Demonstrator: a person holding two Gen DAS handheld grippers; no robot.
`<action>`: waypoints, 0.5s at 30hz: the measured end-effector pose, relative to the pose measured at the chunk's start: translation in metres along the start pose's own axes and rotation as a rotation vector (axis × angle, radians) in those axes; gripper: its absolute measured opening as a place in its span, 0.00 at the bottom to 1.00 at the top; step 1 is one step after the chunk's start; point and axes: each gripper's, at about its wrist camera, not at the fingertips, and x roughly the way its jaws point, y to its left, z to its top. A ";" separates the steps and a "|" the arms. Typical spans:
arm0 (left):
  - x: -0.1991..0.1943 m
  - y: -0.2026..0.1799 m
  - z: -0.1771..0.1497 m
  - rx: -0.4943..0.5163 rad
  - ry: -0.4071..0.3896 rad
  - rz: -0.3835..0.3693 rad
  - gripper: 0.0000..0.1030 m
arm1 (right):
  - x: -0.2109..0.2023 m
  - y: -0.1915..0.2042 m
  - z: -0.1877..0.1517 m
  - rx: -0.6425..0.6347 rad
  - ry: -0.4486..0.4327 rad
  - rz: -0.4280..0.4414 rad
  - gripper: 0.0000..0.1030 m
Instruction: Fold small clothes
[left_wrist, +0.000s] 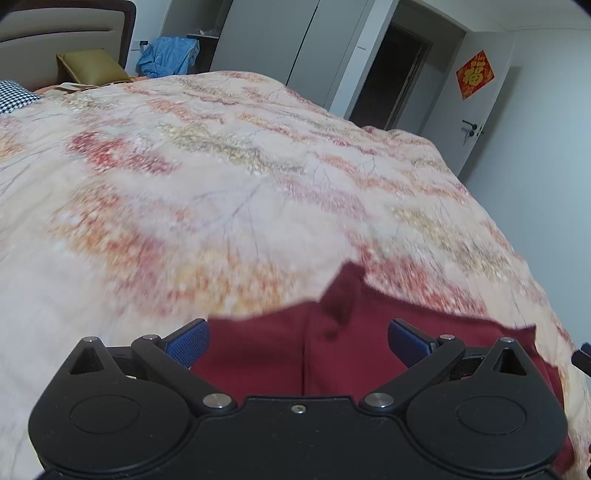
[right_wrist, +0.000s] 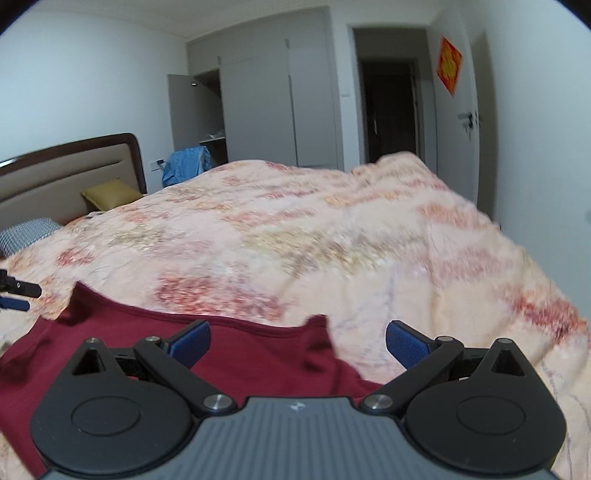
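Observation:
A dark red garment (left_wrist: 273, 350) lies flat on the floral bedspread (left_wrist: 221, 166), with a small flap sticking up at its far edge. My left gripper (left_wrist: 298, 341) is wide open just above it, holding nothing. The garment also shows in the right wrist view (right_wrist: 266, 354), with its hemmed far edge and right corner. My right gripper (right_wrist: 298, 341) is wide open over that right corner, holding nothing. The left gripper's tips (right_wrist: 18, 291) show at the far left edge of the right wrist view.
The bedspread (right_wrist: 332, 236) covers a large bed with a padded headboard (right_wrist: 62, 173), a mustard pillow (right_wrist: 110, 194) and a checked pillow (right_wrist: 26, 232). Blue clothes (right_wrist: 188, 162) hang by the wardrobe (right_wrist: 277, 107). A dark doorway (right_wrist: 391, 107) and a white door (left_wrist: 476, 107) stand beyond the bed.

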 end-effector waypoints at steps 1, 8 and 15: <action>-0.007 -0.001 -0.007 -0.013 0.006 -0.002 0.99 | -0.004 0.012 -0.002 -0.011 -0.009 -0.005 1.00; -0.061 -0.002 -0.063 -0.119 -0.025 0.039 0.99 | -0.023 0.084 -0.036 -0.105 -0.073 -0.008 1.00; -0.099 0.006 -0.110 -0.181 -0.102 0.111 0.99 | -0.032 0.128 -0.074 -0.183 -0.109 -0.022 1.00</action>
